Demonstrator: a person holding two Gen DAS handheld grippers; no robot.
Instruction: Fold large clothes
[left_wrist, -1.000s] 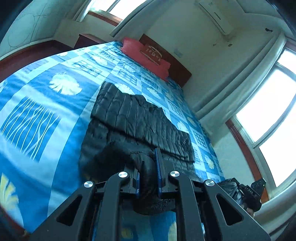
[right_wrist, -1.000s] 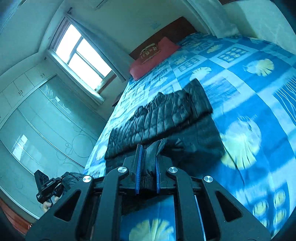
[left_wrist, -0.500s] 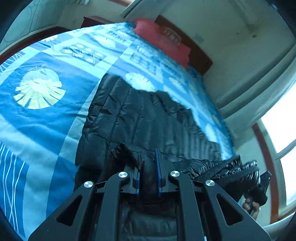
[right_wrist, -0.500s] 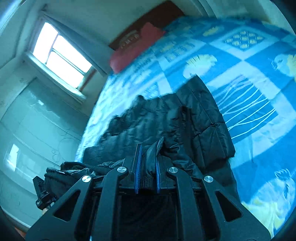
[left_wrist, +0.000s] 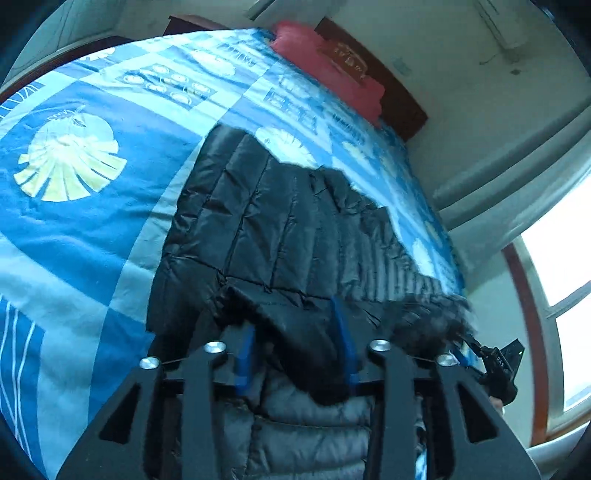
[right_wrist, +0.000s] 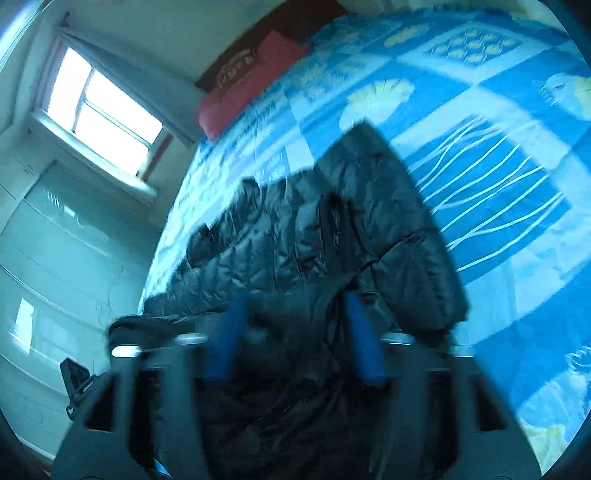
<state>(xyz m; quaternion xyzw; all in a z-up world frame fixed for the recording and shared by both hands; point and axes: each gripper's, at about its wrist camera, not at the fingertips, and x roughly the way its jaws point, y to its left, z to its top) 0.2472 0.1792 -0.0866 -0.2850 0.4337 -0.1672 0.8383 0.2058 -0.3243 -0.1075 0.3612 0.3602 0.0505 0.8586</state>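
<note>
Jacket (left_wrist: 295, 229): black quilted, on the bed (left_wrist: 74, 221), long axis crosswise to both grippers.
Folded edge: directly between each pair of jaws.
Left gripper (left_wrist: 295, 343): jaws just opened, released.
Right gripper (right_wrist: 295, 332): same, just opened; equally near.

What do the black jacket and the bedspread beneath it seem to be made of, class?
Black jacket: probably nylon-type shell over padding, judging by its slight sheen and stitched, puffy quilting. Bedspread: seemingly soft matte woven cloth, printed in blue and white with pale leaf shapes; the exact fibre cannot be told.
</note>
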